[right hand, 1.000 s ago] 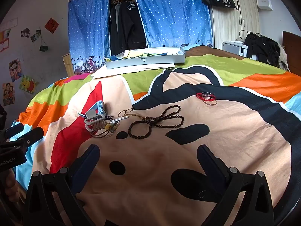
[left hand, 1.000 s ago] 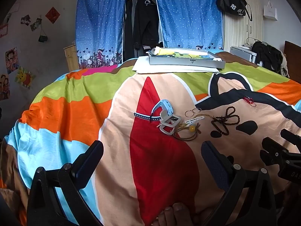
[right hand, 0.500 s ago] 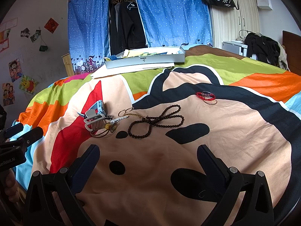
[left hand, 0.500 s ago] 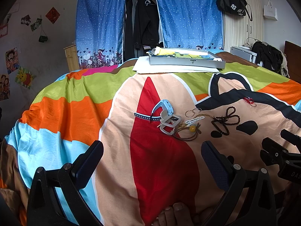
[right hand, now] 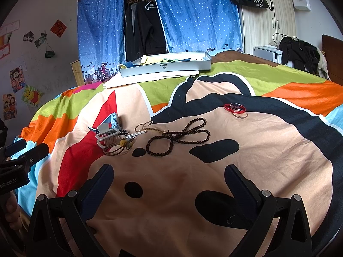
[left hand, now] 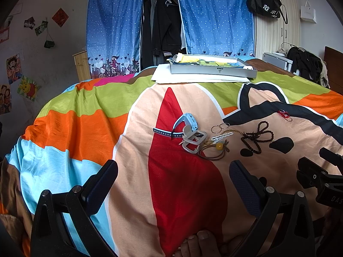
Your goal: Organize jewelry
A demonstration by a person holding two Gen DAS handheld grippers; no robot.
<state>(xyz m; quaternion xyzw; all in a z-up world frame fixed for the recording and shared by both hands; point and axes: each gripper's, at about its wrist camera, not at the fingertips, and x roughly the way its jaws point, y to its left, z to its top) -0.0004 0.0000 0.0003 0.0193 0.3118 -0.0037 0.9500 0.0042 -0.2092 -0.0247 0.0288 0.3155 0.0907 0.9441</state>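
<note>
Jewelry lies in a loose pile on the colourful bedspread (left hand: 90, 115). A light blue watch (left hand: 186, 121) leans on a grey hair claw clip (left hand: 194, 141), beside brown hair ties with a yellow bead (left hand: 219, 145), thin hoop rings (left hand: 219, 127) and a white clip (left hand: 221, 136). A dark bead necklace (right hand: 178, 138) sprawls to their right, and a red bracelet (right hand: 234, 108) lies farther right. My left gripper (left hand: 173, 177) hovers open before the pile, holding nothing. My right gripper (right hand: 169, 182) is open and bare, short of the beads.
A flat grey box (left hand: 212, 67) with papers in it rests on white sheets (left hand: 199, 78) at the bed's far edge. Blue curtains (left hand: 214, 17) and hanging dark clothes stand behind. Toes (left hand: 197, 244) show at the bottom of the left wrist view.
</note>
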